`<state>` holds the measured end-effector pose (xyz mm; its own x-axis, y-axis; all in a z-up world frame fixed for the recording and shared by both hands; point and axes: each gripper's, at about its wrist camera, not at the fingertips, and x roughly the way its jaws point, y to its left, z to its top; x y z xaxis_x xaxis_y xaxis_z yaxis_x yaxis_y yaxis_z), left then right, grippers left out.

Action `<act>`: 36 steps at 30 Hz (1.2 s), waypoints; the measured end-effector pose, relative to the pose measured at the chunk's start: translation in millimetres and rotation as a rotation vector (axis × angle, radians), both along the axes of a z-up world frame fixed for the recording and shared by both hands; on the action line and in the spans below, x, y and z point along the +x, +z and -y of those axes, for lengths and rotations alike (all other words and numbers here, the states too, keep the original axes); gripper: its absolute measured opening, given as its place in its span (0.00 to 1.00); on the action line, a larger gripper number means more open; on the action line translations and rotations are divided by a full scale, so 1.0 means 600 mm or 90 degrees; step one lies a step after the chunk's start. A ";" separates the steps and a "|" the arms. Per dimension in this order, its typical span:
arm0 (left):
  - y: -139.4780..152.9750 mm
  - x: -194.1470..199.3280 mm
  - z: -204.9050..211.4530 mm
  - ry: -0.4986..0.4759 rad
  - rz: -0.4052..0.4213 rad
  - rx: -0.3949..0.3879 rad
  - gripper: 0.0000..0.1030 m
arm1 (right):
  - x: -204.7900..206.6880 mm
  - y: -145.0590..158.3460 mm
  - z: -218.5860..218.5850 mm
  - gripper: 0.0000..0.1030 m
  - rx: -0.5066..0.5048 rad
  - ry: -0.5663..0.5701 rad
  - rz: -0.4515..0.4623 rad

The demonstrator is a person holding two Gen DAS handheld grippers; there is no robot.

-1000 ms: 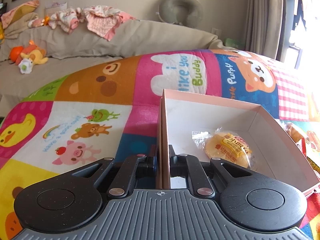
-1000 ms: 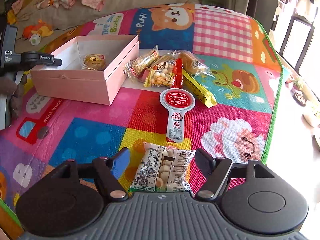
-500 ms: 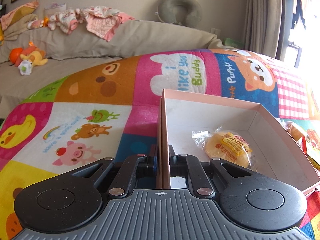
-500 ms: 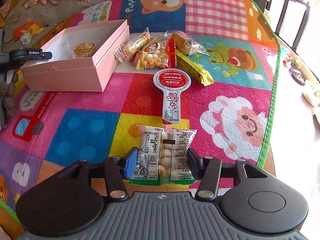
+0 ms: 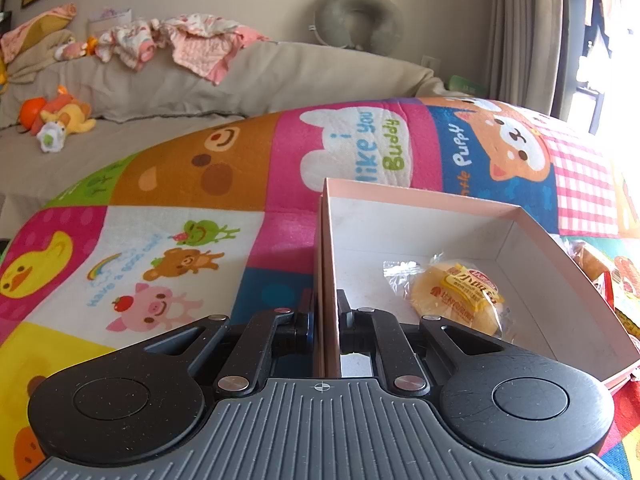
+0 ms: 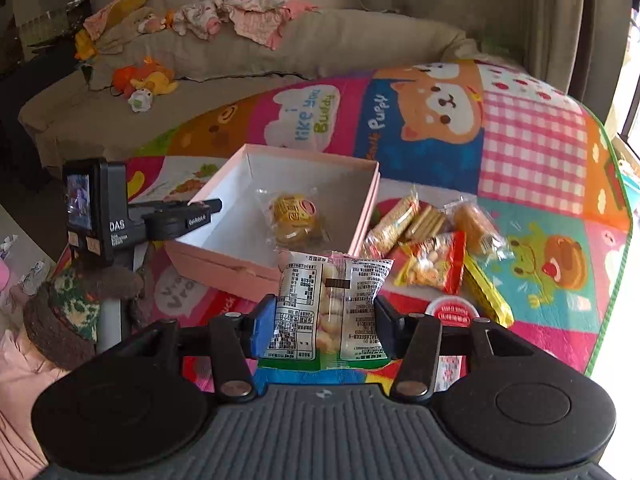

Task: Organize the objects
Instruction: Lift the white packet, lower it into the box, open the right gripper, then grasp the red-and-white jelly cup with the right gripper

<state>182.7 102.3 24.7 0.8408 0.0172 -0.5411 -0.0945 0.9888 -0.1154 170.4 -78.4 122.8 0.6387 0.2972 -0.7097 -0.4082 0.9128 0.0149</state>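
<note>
Snacks are the business here. The bag (image 6: 330,312) in the right claw (image 6: 325,326) is a clear packet with a green lower edge, round pale biscuits showing through the middle and black print with a barcode block on its back; the small print is too fine to read. It sits upright between the two fingers (image 6: 264,330), which press on its left and right edges, so the right claw is clenched on it, lifted off the mat (image 6: 532,160).

At 12 o'clock from that bag stands a pink box (image 6: 224,258) with a white inside. One wrapped round bun (image 6: 294,218) lies on its floor; in the left wrist view the bun (image 5: 460,294) has a yellow label with red characters. At 2 o'clock from the bag, just beside the box's right wall, lies a heap of wrapped snacks (image 6: 432,236): crackers, a red packet, a second bun and a yellow bar. A red round-headed tag (image 6: 452,314) peeks out at 3 o'clock.

The mat reads "i like you Buddy" and "Puppy".

The left claw (image 5: 323,320) is closed on the box's left wall (image 5: 326,256), one finger outside and one inside. From the right wrist view its body is marked "DAS" (image 6: 117,225).
</note>
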 end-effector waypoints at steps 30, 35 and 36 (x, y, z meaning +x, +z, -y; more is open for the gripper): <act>-0.002 -0.003 0.003 -0.002 -0.001 0.005 0.11 | 0.070 -0.127 0.150 0.92 -0.040 -0.237 -0.009; -0.007 0.001 0.007 -0.002 -0.009 0.019 0.11 | 0.027 -0.193 0.195 0.94 0.019 -0.267 -0.072; -0.007 0.001 0.007 -0.002 -0.009 0.021 0.11 | 0.019 -0.203 0.199 0.96 0.030 -0.271 -0.078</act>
<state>183.1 97.9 20.4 0.8335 0.0324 -0.5515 -0.0928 0.9923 -0.0819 181.7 -197.5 1.2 0.6236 0.0591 -0.7795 0.0114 0.9963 0.0847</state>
